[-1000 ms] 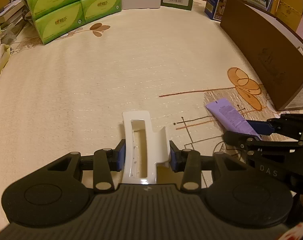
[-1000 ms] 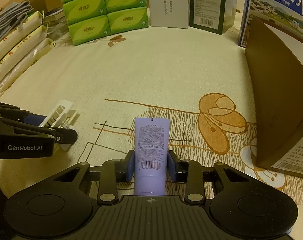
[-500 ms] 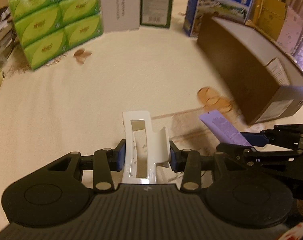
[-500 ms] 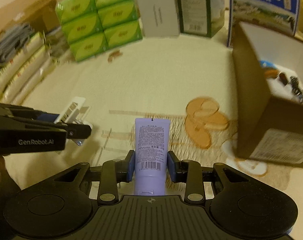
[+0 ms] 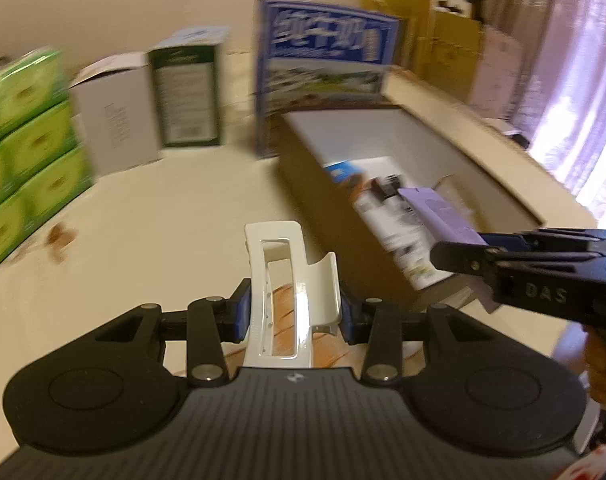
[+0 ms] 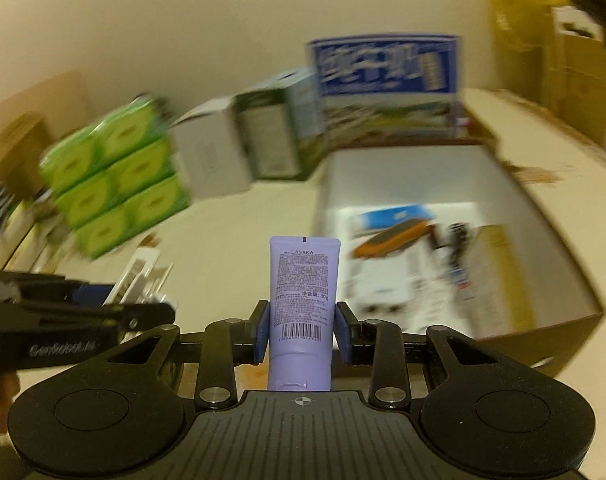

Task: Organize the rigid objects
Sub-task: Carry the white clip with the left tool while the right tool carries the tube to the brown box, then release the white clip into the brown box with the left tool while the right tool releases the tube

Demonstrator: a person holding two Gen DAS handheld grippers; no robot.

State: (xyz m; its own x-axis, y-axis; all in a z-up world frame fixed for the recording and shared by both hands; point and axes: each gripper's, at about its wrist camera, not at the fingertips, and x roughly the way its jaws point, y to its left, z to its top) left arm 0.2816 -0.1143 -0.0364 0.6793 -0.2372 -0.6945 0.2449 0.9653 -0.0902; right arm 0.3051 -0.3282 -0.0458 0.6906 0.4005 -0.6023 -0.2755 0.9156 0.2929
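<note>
The left hand-held gripper [image 5: 293,314] is clamped on a white plastic hair claw clip [image 5: 289,288], its blue pads pressing the clip's two sides while the clip's long slotted body sticks out forward between the fingers. The right hand-held gripper [image 6: 301,334] is clamped on a lilac squeeze tube with a barcode label [image 6: 303,300], the tube's flat crimped end pointing forward and its cap end toward the gripper body.

Ahead and to the right of both grippers stands an open brown cardboard box with a white inside [image 6: 551,240]; blurred items lie on its bottom. In the left wrist view the tube [image 5: 439,210] shows over the box's open top, held by the right gripper [image 5: 459,254]. Beyond the box is a blue-and-white printed carton [image 5: 327,52]. Ahead and to the left sit stacked green tissue packs [image 6: 111,176] and a white box [image 5: 115,120] on the cream cloth-covered table [image 5: 151,220].
</note>
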